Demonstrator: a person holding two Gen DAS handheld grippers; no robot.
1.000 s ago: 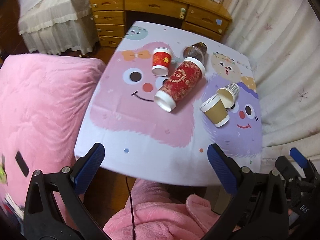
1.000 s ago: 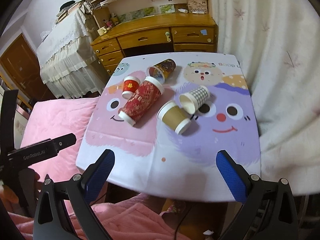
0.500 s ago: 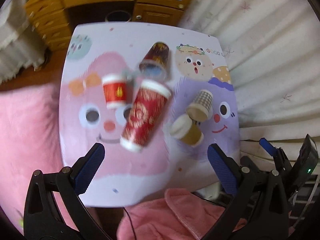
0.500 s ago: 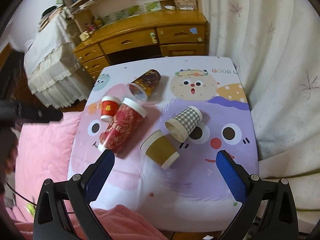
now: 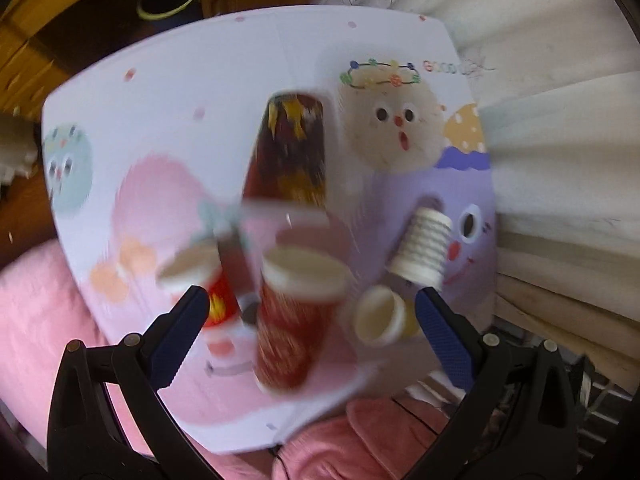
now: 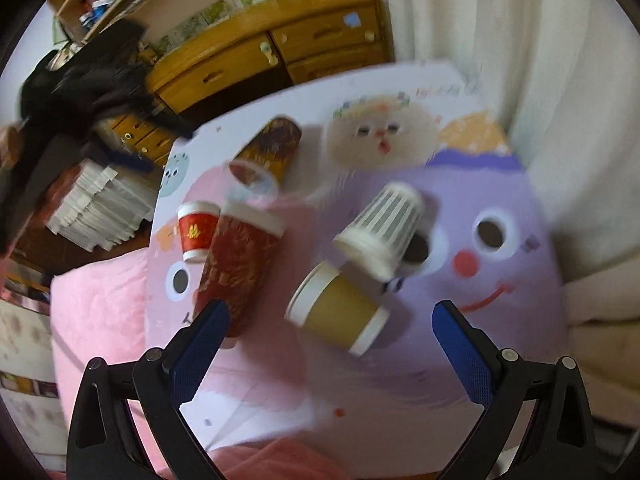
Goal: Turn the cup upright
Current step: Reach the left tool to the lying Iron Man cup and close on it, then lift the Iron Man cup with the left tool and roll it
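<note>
Several paper cups lie on a small table with a cartoon cloth [image 6: 500, 184]. A tall red cup [image 6: 236, 268] lies on its side, also in the blurred left wrist view [image 5: 294, 320]. A small red cup [image 6: 196, 232] stands beside it. A dark brown cup [image 6: 266, 154] lies behind, mouth toward me. A tan cup [image 6: 340, 312] and a striped white cup [image 6: 384, 224] lie touching at the right. My right gripper [image 6: 326, 320] is open above the tan cup. My left gripper [image 5: 310, 308] is open above the tall red cup.
A wooden desk with drawers [image 6: 280, 52] stands behind the table. White curtains [image 6: 540, 60] hang at the right. A pink blanket [image 6: 96, 312] lies left of the table and at its near edge. My left gripper shows dark and blurred at the left of the right wrist view [image 6: 92, 92].
Both grippers have moved forward and down toward the cups, which now look much larger. The left view has swung over the table. The cups have not moved. Both grippers stay open.
</note>
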